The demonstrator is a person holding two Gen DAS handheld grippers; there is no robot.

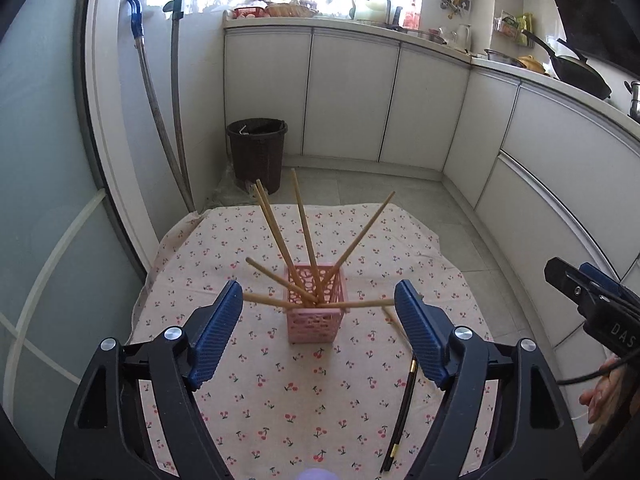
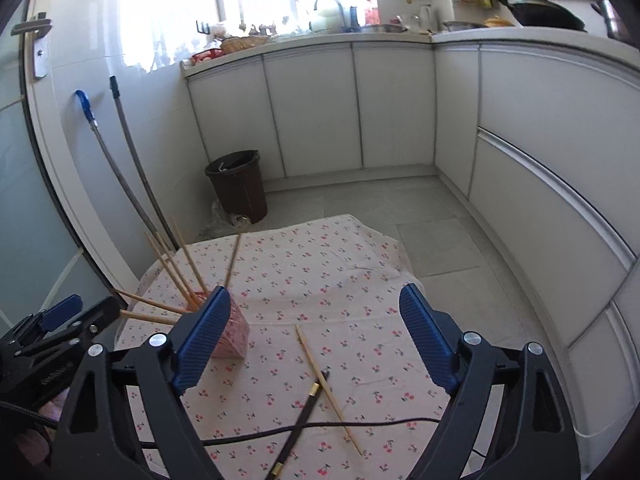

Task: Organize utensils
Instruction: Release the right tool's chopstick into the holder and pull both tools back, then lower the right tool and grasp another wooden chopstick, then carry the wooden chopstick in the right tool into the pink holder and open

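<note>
While both tongs gape, a cable crosses loose chopsticks.

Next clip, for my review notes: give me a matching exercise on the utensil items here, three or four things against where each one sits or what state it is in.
Things:
1. pink basket
2. black chopsticks
3. loose wooden chopstick
4. right gripper

Places or states:
A. lying on the cloth, crossing over a dark stick
B. open, holding nothing
C. standing on the cloth with wooden sticks fanning out of it
D. lying on the cloth, with gold bands

Pairs: 1-C, 2-D, 3-A, 4-B
</note>
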